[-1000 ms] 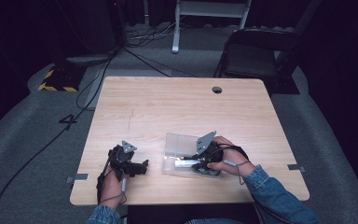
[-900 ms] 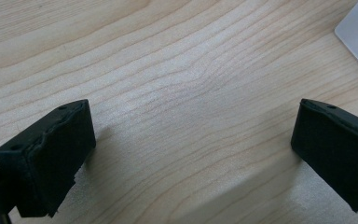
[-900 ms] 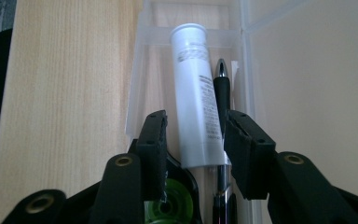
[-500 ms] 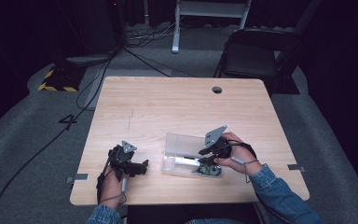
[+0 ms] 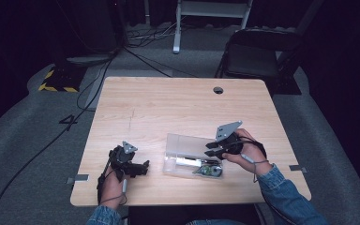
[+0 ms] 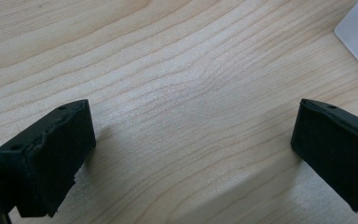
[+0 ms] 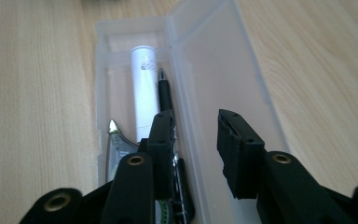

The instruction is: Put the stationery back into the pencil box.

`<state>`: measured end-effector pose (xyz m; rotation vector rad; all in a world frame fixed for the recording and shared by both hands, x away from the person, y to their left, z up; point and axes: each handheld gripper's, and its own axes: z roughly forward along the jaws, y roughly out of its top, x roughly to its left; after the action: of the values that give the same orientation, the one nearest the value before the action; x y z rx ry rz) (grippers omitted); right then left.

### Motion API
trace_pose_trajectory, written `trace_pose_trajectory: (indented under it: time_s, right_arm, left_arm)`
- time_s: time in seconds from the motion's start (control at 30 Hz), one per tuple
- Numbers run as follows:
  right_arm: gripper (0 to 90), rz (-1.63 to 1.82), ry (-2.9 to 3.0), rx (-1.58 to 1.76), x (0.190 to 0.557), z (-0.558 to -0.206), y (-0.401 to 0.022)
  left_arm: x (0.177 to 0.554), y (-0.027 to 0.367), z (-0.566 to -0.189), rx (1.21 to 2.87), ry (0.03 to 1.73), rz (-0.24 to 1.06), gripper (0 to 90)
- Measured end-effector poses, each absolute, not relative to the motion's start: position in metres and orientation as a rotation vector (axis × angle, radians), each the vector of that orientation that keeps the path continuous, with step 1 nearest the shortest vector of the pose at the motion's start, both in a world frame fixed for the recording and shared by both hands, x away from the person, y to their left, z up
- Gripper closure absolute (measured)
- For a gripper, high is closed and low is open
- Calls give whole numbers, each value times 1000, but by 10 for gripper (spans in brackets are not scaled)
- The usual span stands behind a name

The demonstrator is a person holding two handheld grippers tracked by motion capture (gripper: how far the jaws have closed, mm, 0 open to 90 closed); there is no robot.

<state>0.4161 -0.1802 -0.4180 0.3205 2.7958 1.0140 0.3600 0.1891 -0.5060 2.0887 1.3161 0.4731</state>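
A clear plastic pencil case lies open on the wooden table, its lid folded back. Inside lie a white tube, a black pen and a metal pointed tool. My right gripper hovers over the case's right end; in the right gripper view its jaws stand apart above the hinge line with nothing between them, and they have just been closing. My left gripper rests left of the case, open wide over bare wood.
A cable hole sits near the table's far edge. A black chair stands behind the table at the right. Tape marks sit at the front corners. Cables run across the floor at the left.
My right gripper has lifted up and drawn slightly right, away from the case's contents. The left gripper has stayed put.
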Motion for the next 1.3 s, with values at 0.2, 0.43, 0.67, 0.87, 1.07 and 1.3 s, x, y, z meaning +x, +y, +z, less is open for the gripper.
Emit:
trace_pose_trajectory:
  time_s: [0.2,0.43,0.67,0.87,1.07,1.3]
  right_arm:
    - [618,1067,2695,477,422,-406,-209]
    - [495,1103,2575,664,431,-402,-244]
    - [408,1124,2457,856,438,-408,-285]
    - [397,1108,2413,932,439,-417,-305]
    - [383,1083,2378,1017,443,-432,-324]
    - [376,1077,2341,1084,445,-451,-342]
  left_arm:
    - [361,189,-506,2086,1314,468,1]
    - [361,191,-506,2094,1307,467,0]
    - [362,193,-506,2097,1308,474,0]
    - [363,194,-506,2090,1322,473,1]
    - [364,196,-506,2080,1333,477,0]
    - [364,198,-506,2080,1331,476,1]
